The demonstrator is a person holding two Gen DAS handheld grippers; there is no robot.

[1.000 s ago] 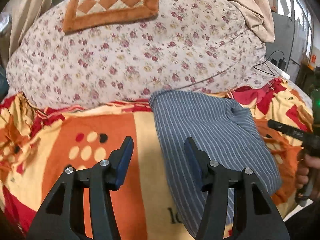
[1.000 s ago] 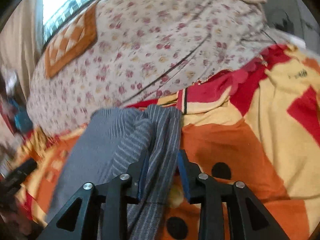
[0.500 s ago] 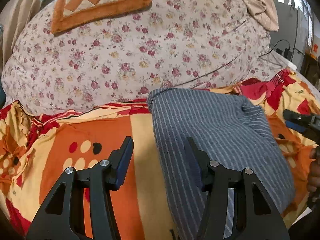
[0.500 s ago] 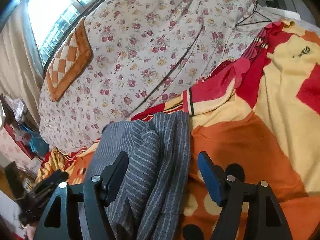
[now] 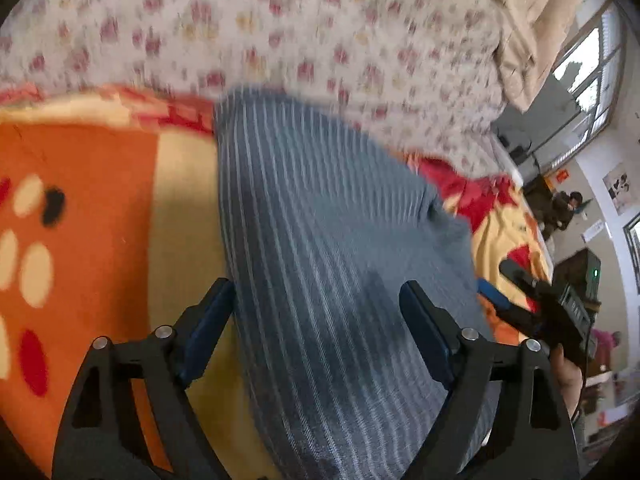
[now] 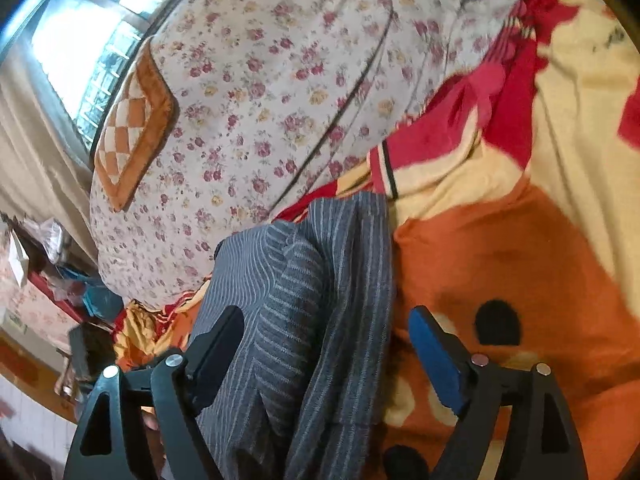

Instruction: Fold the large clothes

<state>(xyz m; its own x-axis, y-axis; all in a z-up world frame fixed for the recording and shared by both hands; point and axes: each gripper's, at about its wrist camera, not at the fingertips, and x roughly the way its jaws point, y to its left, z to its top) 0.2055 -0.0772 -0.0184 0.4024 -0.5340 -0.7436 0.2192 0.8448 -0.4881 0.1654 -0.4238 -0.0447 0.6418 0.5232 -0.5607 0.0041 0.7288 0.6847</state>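
Observation:
A grey-blue striped garment (image 5: 328, 248) lies folded in a long strip on the orange, yellow and red blanket (image 5: 88, 168). My left gripper (image 5: 316, 328) is open, its jaws straddling the near part of the garment just above it. In the right wrist view the garment (image 6: 312, 312) shows a bunched fold on its left side. My right gripper (image 6: 326, 356) is open wide over the garment's right half, holding nothing. The right gripper also shows in the left wrist view (image 5: 532, 304), beside the garment's right edge.
A large floral quilt (image 6: 288, 80) is piled behind the garment, with an orange checkered cushion (image 6: 132, 132) on it. The blanket (image 6: 520, 260) spreads wide to the right. Room clutter and a window (image 5: 592, 64) lie beyond the bed's right edge.
My right gripper has opened and let go of the garment's edge. My left gripper has moved forward and right over the garment and opened wider.

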